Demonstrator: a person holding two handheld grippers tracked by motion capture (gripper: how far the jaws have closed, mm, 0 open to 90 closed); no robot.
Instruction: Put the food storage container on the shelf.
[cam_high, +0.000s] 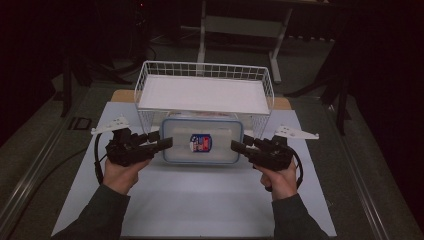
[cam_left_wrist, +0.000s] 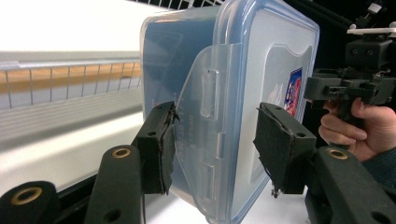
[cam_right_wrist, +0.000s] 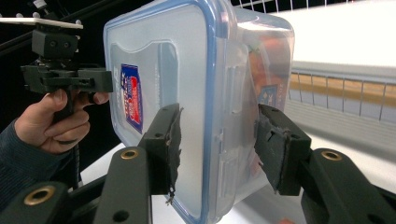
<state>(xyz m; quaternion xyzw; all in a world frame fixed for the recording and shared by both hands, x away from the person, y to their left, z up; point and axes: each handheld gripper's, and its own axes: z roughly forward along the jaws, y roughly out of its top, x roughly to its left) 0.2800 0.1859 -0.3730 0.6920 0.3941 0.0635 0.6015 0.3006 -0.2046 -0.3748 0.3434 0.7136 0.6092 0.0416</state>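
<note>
Black jaws of both my left gripper (cam_left_wrist: 215, 144) and right gripper (cam_right_wrist: 219, 149) stand open astride the box (cam_high: 202, 140) ends, mid-frame before the basket (cam_high: 150, 85) — I'd close both evenly on the latches, then lift level off the worktop (cam_high: 200, 200).

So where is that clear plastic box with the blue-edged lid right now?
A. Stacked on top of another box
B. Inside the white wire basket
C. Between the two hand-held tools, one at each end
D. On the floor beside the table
C: in the high view the box sits in front of the wire basket, with the left tool and right tool at its two short ends.
</note>
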